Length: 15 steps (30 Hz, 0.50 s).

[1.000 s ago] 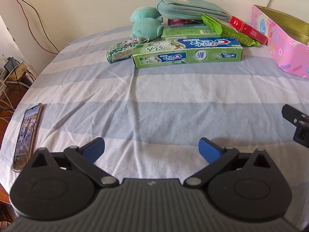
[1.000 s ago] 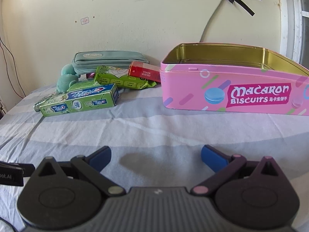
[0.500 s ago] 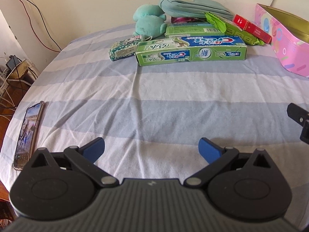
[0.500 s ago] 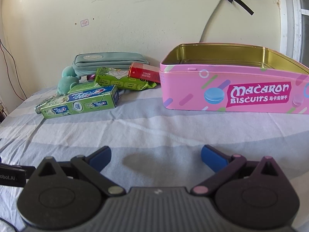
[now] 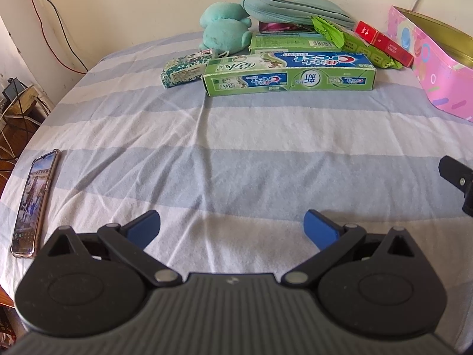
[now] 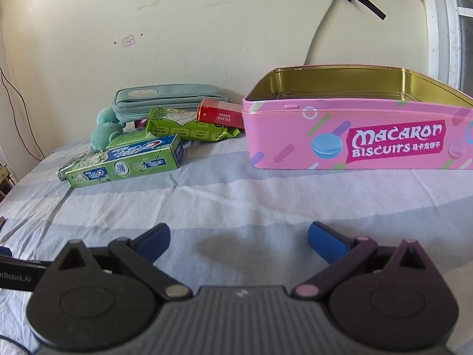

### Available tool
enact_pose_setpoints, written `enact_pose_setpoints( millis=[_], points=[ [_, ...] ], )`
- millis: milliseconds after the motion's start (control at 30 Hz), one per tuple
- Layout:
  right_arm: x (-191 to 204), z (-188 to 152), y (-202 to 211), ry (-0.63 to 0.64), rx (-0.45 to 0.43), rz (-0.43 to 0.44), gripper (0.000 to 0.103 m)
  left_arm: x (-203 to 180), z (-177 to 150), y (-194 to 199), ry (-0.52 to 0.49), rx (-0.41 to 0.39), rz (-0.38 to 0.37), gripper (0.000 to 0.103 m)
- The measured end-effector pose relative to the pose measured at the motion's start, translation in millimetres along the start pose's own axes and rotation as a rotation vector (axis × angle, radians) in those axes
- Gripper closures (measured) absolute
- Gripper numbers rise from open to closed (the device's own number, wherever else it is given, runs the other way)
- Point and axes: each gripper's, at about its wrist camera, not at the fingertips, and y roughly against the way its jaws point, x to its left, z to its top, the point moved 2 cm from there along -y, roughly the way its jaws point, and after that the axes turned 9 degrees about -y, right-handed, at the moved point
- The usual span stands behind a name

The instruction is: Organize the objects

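Observation:
A pile of small items lies at the far side of a striped bedsheet: a green toothpaste box, a teal plush toy, a teal pouch, a green snack packet, a red carton and a patterned tissue pack. An open pink biscuit tin with nothing visible inside stands to their right. My left gripper and right gripper are both open, holding nothing, well short of the items.
A phone lies near the sheet's left edge. Red and white cables and a wooden stand sit off the left side. The wall runs close behind the pile. The other gripper's black body shows at the right edge.
Both grippers have drifted slightly forward and left; the pile and tin sit a little closer and shifted right in view. Nothing was picked up, and the jaws stayed open.

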Motion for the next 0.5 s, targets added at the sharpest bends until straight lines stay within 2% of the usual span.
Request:
enact_pose_setpoints(
  millis=[133,267,500],
  points=[
    [0.0,0.0,-0.3,0.0,0.0,0.001,0.0,4.7,-2.6,-2.1,0.034,0.006,-0.03,0.0],
    [0.1,-0.1,-0.1,-0.006,-0.003,0.004,0.0,20.3,-12.6,-7.7,0.166,0.019,-0.12,0.0],
    [0.0,0.2,-0.4,-0.013,-0.007,0.008,0.0,18.3,-20.0,-3.2,0.114,-0.032,-0.148,0.0]
  ],
)
